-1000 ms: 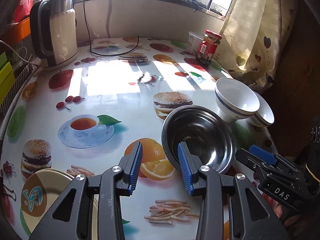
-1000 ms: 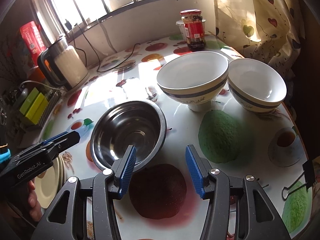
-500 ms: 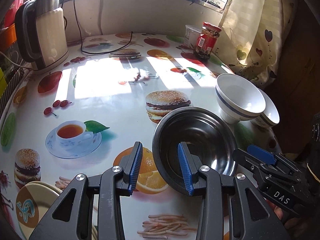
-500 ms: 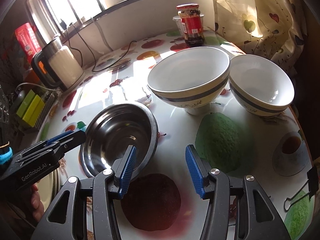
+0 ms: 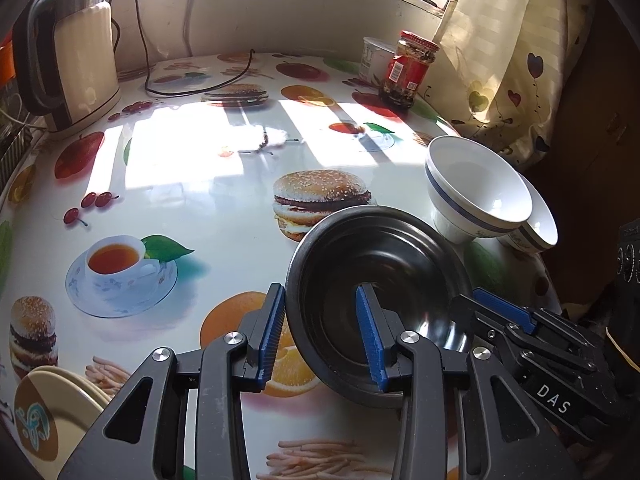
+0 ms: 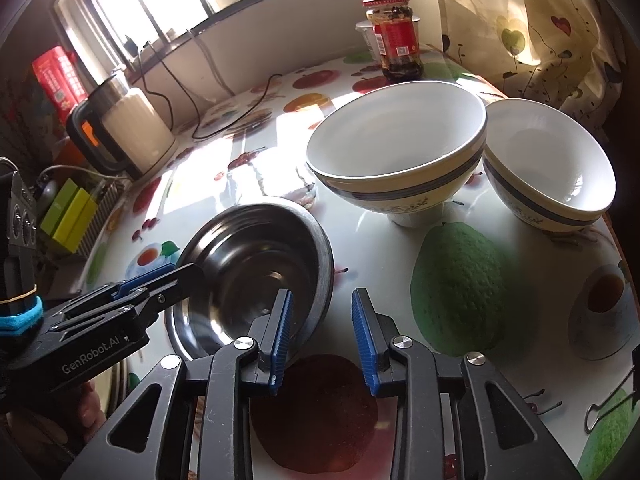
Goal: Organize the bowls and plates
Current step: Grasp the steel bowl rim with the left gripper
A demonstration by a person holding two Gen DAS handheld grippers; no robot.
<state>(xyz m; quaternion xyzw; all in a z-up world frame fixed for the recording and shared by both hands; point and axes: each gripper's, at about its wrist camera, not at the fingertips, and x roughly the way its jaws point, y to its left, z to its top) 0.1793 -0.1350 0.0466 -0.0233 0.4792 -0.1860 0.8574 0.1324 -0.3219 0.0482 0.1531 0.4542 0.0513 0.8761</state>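
The steel bowl [image 5: 380, 300] sits tilted near the worktop's near edge, one side lifted off the fruit-and-burger-print worktop [image 5: 200, 208]. The left claw [image 5: 320, 336] straddles the bowl's near rim: one blue pad lies against the outside wall, the other stands inside the basin, so it seems to be pinching the rim, though from this angle I cannot be sure the inner pad presses on the metal. The right claw [image 6: 322, 338] reaches the bowl from the opposite side; its jaws have just been closing, one pad inside the bowl by the rim and the other outside over the dark red apple print, with a plain gap between that outer pad and the bowl wall, so the jaws stand spread around the rim and are not squeezing it.

Two white bowls with blue bands stand toward the worktop's right edge, the larger white bowl [image 6: 400, 152] just beside the smaller white bowl [image 6: 548, 168], their rims touching or nearly so. A stack of beige plates [image 5: 52, 408] lies at the near left corner. At the far edge, under the window, are a kettle [image 5: 68, 52] at the left corner and a red-lidded jar [image 5: 408, 68] near the curtain [image 5: 512, 60]. A binder clip [image 6: 612, 404] lies at the near right edge.
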